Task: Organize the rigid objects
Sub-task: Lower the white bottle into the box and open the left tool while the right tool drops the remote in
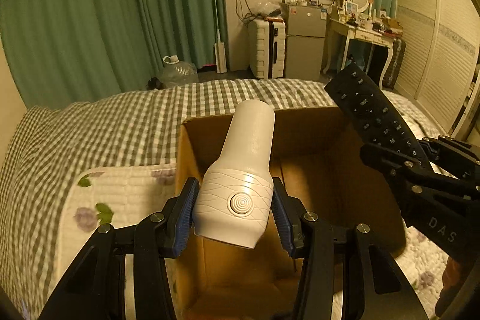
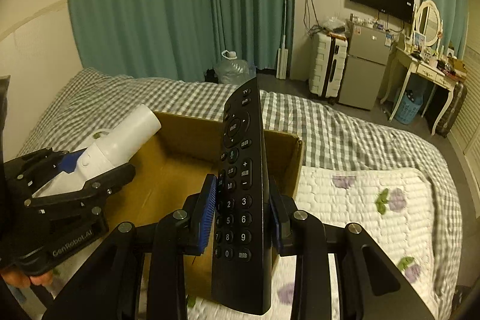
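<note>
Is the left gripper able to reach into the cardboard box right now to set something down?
Probably yes. The left gripper, shut on the white device, hangs over the open cardboard box, which looks empty. The right gripper holds the remote off to one side.

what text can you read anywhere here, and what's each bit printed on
"TV", "M", digits "0" to "9": remote control, in the right hand-held gripper.
"GenRobot.AI": left hand-held gripper body.
"DAS": right hand-held gripper body, left wrist view.
Chinese key labels, fridge stickers: too small to read.

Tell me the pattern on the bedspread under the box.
Grey-and-white gingham check bedspread, clearest in the right wrist view.
</note>
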### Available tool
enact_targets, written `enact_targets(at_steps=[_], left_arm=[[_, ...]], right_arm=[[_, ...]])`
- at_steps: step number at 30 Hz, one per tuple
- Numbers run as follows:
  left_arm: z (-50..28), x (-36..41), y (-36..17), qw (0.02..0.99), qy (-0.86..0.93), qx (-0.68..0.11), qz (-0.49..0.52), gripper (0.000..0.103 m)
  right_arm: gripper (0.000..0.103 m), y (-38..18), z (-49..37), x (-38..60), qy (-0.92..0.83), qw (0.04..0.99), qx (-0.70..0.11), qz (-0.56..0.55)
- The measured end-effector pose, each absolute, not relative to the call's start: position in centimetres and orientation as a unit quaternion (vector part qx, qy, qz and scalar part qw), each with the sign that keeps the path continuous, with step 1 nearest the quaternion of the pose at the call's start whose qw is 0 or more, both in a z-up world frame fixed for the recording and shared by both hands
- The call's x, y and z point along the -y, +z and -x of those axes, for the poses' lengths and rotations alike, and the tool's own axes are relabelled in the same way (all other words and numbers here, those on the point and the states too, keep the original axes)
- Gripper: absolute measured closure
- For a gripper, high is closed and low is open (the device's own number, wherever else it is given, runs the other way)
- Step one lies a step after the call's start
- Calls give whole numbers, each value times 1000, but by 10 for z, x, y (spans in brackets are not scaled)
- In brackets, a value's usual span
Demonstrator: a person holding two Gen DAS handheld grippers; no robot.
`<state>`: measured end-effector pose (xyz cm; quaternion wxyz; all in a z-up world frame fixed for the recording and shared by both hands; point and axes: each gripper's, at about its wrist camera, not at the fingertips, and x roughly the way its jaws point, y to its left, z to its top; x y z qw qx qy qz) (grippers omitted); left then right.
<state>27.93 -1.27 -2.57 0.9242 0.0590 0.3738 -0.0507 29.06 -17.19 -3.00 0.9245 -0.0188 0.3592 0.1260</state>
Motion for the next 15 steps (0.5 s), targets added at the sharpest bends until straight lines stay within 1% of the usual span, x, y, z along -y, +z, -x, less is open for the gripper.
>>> enact_targets(at_steps=[6, 8, 9, 11, 12, 14, 15], left_arm=[[-293, 27, -46, 919, -60, -381, -82, 55], [-293, 31, -52, 917, -61, -384, -87, 54], [-293, 31, -54, 916, -61, -386, -88, 54], [-292, 31, -59, 914, -64, -393, -86, 54], [-290, 31, -60, 913, -67, -393, -82, 52], [-286, 31, -60, 911, -77, -398, -76, 51], [-284, 30, -59, 911, -75, -398, -78, 46]], right_arm=[[72, -60, -312, 172, 120, 921, -369, 19], [77, -68, -314, 172, 110, 921, -372, 29], [84, -70, -314, 171, 105, 922, -372, 35], [84, -73, -314, 171, 105, 919, -378, 34], [84, -73, -314, 171, 104, 919, -379, 32], [84, -73, -311, 171, 101, 919, -380, 35], [84, -72, -310, 171, 100, 920, -378, 36]])
